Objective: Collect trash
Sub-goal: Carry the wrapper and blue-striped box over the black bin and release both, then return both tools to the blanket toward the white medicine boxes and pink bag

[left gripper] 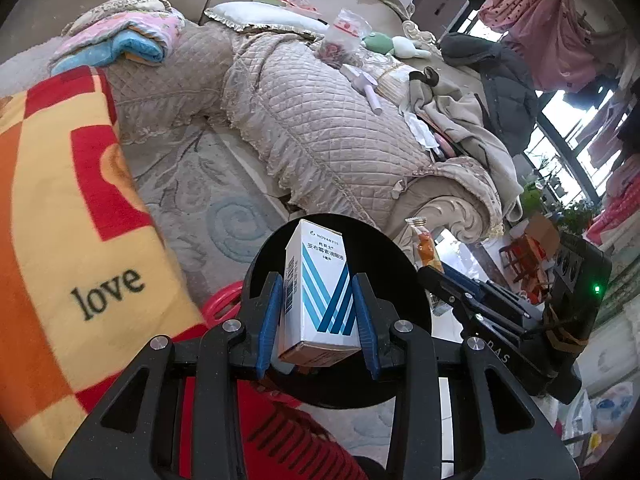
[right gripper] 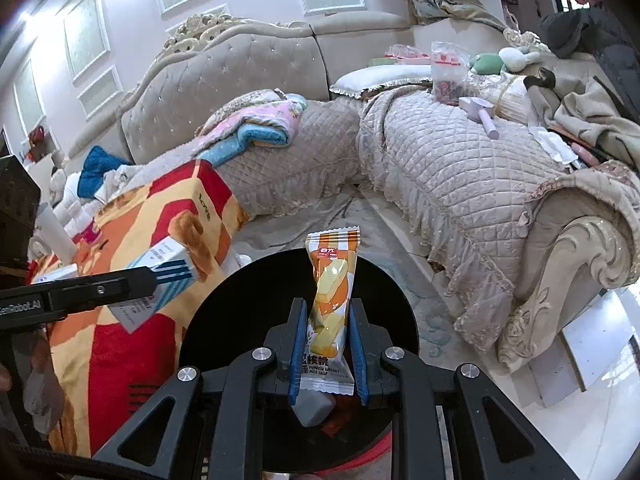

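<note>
My left gripper (left gripper: 318, 292) is shut on a white and blue medicine box (left gripper: 316, 292), held upright over the dark opening of a black-lined trash bin (left gripper: 400, 264). My right gripper (right gripper: 329, 312) is shut on an orange and white snack wrapper (right gripper: 332, 292), held over the same bin (right gripper: 240, 312). The bin holds a grey item (right gripper: 314, 410) and some red scraps. The right gripper and wrapper (left gripper: 426, 246) show at the right of the left wrist view. The left gripper with the box (right gripper: 168, 268) shows at the left of the right wrist view.
A quilted beige sofa (right gripper: 460, 160) with clothes, a plastic bag (right gripper: 446, 76), a plush toy and a lilac scoop (right gripper: 480, 114) curves behind the bin. An orange and red "love" blanket (left gripper: 68, 208) lies at the left. A patterned rug (left gripper: 208, 200) covers the floor.
</note>
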The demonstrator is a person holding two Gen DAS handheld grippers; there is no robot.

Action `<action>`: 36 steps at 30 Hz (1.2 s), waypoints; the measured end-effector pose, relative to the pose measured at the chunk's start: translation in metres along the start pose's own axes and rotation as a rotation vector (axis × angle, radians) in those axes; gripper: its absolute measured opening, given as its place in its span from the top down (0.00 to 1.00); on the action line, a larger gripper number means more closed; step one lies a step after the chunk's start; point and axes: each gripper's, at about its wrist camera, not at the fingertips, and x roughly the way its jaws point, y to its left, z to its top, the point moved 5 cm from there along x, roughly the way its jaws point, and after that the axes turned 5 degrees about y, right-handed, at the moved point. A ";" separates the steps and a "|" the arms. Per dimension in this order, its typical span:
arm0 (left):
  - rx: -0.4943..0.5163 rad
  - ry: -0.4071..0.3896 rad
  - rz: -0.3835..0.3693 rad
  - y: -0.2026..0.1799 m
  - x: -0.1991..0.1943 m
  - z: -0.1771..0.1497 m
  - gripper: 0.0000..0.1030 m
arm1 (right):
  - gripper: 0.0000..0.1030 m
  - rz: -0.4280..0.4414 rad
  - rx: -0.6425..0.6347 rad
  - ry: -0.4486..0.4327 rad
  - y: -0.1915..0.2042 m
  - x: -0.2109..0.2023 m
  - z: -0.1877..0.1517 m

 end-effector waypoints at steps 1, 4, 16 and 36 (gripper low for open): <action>-0.005 0.004 -0.009 0.000 0.003 0.001 0.68 | 0.81 0.005 0.002 -0.002 0.000 0.001 0.000; -0.005 0.016 -0.024 -0.002 0.011 0.002 0.68 | 0.81 0.023 -0.001 -0.013 0.002 0.002 0.001; -0.021 0.068 -0.027 -0.001 0.035 -0.006 0.58 | 0.62 0.028 0.063 -0.007 -0.004 0.009 0.000; -0.039 -0.023 0.317 0.049 -0.072 -0.075 0.49 | 0.57 -0.014 0.010 0.079 0.051 -0.008 -0.021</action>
